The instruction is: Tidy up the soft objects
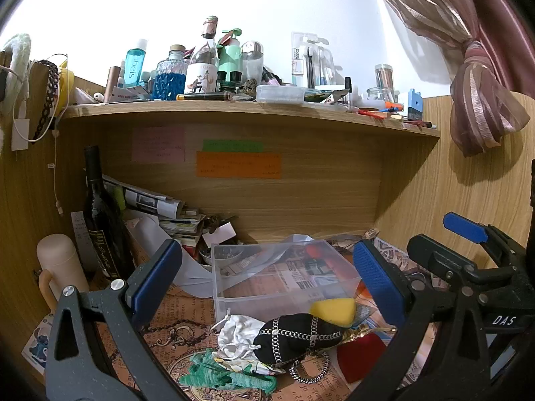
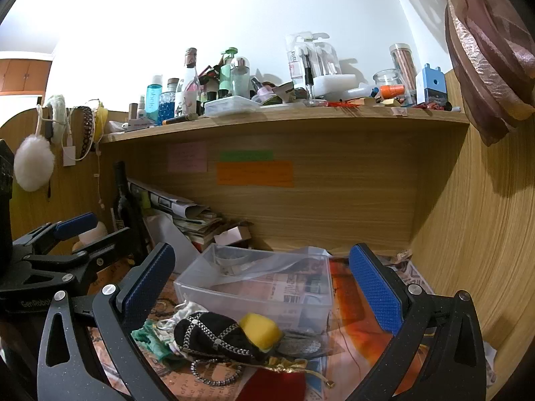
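A heap of soft things lies on the desk in front of a clear plastic box [image 1: 267, 274] [image 2: 257, 287]: a black pouch with silver chains [image 1: 297, 336] [image 2: 214, 336], a yellow sponge [image 1: 332, 310] [image 2: 259, 329], a white drawstring bag [image 1: 235, 332], a green cloth [image 1: 227, 376] [image 2: 148, 339] and a red velvet pouch [image 1: 362, 357] [image 2: 277, 386]. My left gripper [image 1: 267, 280] is open and empty above the heap. My right gripper [image 2: 264, 282] is open and empty over the box and heap. Each gripper shows at the edge of the other's view.
A dark wine bottle [image 1: 100, 220], a beige flask [image 1: 58, 267] and stacked papers [image 1: 160, 207] stand at the back left. A wooden shelf [image 1: 250, 113] crowded with bottles runs overhead. A wooden side panel [image 2: 468, 234] and a tied pink curtain [image 1: 481, 100] are on the right.
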`<state>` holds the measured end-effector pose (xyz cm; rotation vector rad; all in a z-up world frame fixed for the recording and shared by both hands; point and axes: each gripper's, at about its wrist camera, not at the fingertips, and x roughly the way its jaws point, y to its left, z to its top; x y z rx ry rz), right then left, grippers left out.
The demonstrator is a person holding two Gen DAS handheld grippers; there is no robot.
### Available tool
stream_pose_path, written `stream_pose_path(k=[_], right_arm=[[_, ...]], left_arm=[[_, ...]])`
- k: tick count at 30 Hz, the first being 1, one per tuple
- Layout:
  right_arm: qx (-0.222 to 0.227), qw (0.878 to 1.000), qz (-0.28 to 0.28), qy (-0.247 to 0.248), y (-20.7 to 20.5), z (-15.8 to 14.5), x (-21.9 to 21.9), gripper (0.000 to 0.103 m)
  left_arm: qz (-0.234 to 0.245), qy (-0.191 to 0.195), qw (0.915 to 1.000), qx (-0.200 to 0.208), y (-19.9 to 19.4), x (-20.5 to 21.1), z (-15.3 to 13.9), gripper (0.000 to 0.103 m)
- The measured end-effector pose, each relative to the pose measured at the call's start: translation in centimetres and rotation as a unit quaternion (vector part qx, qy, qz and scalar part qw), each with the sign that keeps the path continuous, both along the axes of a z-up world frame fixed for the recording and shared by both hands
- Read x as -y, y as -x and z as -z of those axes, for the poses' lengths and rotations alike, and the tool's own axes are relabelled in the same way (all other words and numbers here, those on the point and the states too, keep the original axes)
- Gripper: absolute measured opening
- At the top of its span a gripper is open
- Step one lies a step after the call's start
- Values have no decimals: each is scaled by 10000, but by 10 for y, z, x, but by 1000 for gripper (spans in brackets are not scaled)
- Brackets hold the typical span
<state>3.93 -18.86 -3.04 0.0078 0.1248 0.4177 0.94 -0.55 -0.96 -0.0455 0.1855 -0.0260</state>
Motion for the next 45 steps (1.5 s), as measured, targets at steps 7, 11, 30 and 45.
stream_pose_path(k=[7,11,30,45], right_arm=[[3,10000,2,-1,0,0,-1,103],[-1,10000,1,-2,0,1,0,103],[4,10000,2,-2,-1,2,1,103],[-597,9981,-61,150,-30,29,-6,102]], left_arm=[[-5,23,10000,-14,0,-1,0,103],[13,62,10000,-31,0,-2,-1,103],[11,74,10000,-47,0,-4,-1,103],[152,238,9957,-880,-36,-14,37,103]])
